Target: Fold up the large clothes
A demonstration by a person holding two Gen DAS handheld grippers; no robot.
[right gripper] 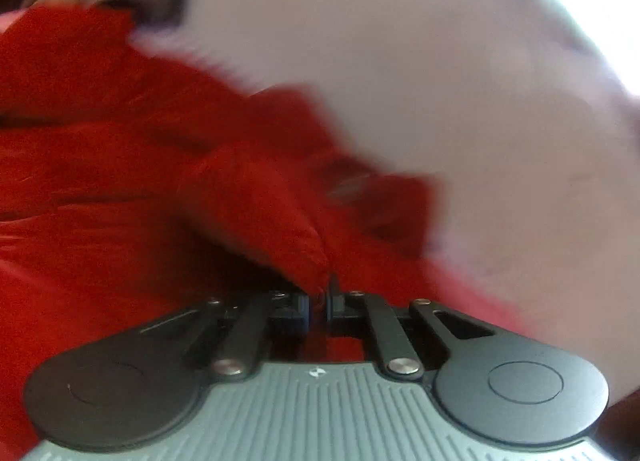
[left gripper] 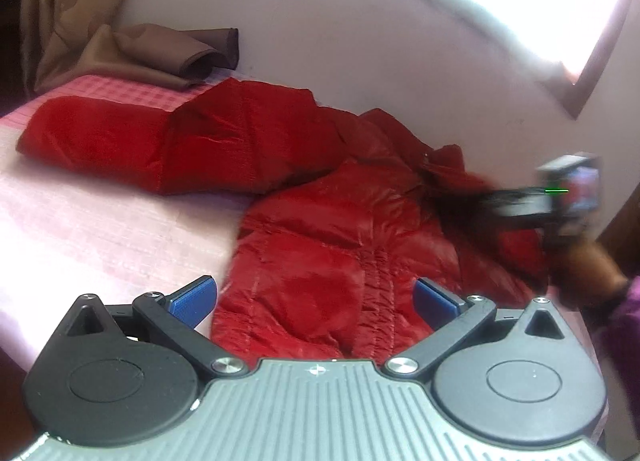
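While no legible writing shows on either rig, I count one red jacket (left gripper: 320, 189) sprawled across the pink bed (left gripper: 100, 213), my left gripper (left gripper: 314, 299) spread wide at its 6 o'clock hem, my right gripper (right gripper: 318, 305) clenched on jacket fabric, and one brown cloth (left gripper: 160, 57) at 11 o'clock.

bed (left gripper: 100, 213) with pink checked sheet; pale lilac wall (left gripper: 360, 41) behind; wood-framed window (left gripper: 580, 73) at upper right, overexposed with daylight; beige curtain (left gripper: 60, 1) at far left; brown folded cloth (left gripper: 168, 53) beside it.
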